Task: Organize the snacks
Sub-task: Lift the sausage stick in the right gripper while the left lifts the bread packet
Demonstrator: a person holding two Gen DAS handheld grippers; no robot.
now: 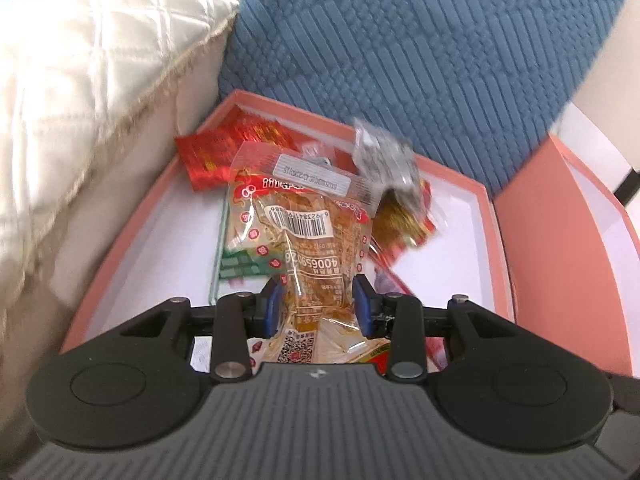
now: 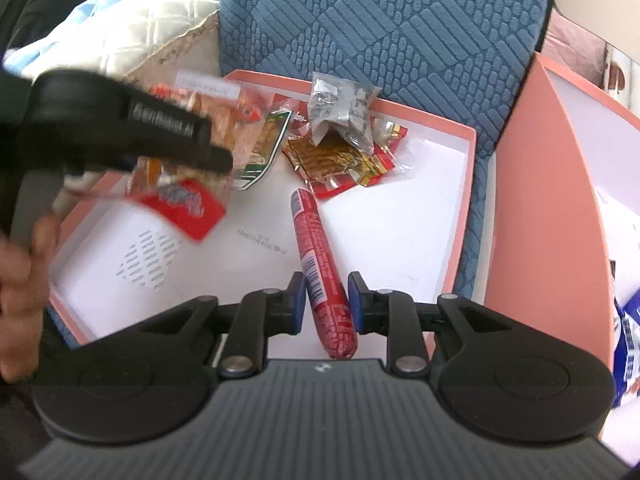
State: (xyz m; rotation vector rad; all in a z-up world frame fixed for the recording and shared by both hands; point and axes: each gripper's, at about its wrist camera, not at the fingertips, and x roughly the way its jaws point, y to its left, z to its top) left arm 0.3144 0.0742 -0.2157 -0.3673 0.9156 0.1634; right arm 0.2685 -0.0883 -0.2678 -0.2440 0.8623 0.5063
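Note:
My left gripper [image 1: 319, 304] is shut on a clear snack packet [image 1: 308, 236] with orange-brown food and a barcode, held above the pink box [image 1: 132, 216]. The same packet and the left gripper body [image 2: 132, 128] show blurred at the left of the right wrist view. My right gripper [image 2: 326, 300] has its blue pads on either side of a red sausage stick [image 2: 320, 268]; small gaps show at both sides. The sausage lies over the box's white floor [image 2: 400, 220]. A silver packet [image 2: 344, 108], a brown-gold packet [image 2: 332, 160] and a green-edged packet [image 2: 268, 140] lie piled at the box's far end.
The box sits on a sofa against a blue textured cushion [image 2: 380, 20]. A cream quilted cushion [image 1: 80, 80] is at the left. The box's pink lid [image 2: 540, 200] stands upright at the right, with a blue-and-white bag [image 2: 628, 340] beyond it.

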